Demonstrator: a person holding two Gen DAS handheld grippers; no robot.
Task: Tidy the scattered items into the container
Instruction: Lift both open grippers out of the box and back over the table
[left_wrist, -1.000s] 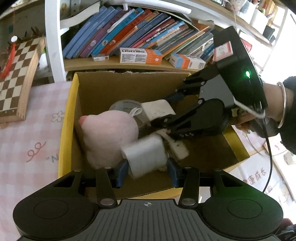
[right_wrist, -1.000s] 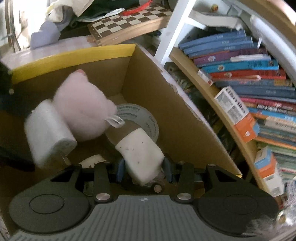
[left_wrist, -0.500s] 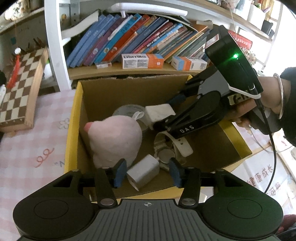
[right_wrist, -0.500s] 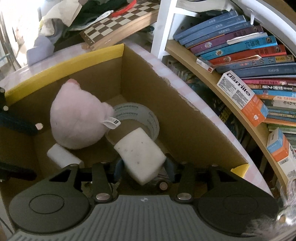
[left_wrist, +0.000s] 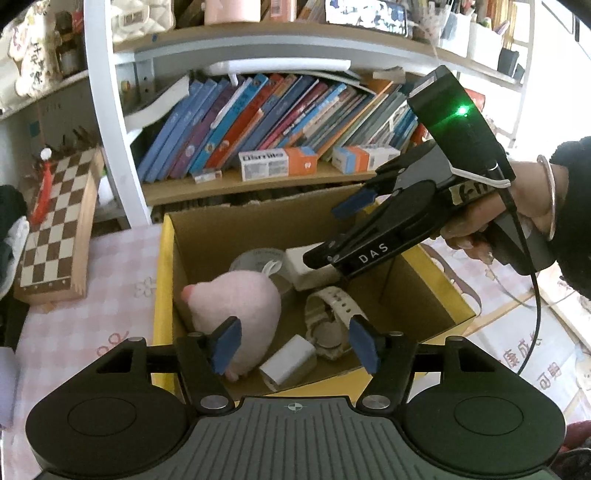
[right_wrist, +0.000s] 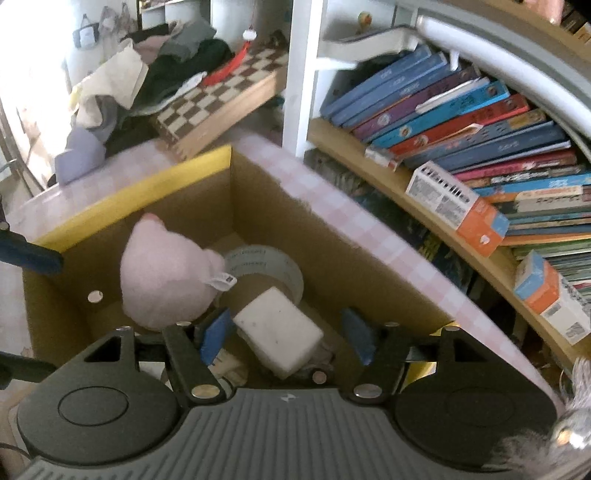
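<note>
Both grippers are shown above the cardboard box (left_wrist: 166, 280). The left gripper (left_wrist: 295, 345) is seen with jaws opening and empty; the small white block (left_wrist: 290, 363) lies below them at the near wall, its long axis slanting up to the right. The right gripper (right_wrist: 288, 334) is likewise opening, and the larger white block (right_wrist: 279, 332) appears released between the pads. A pink plush (left_wrist: 240, 308), a tape roll (right_wrist: 266, 264) and a watch (left_wrist: 328, 317) are contained.
</note>
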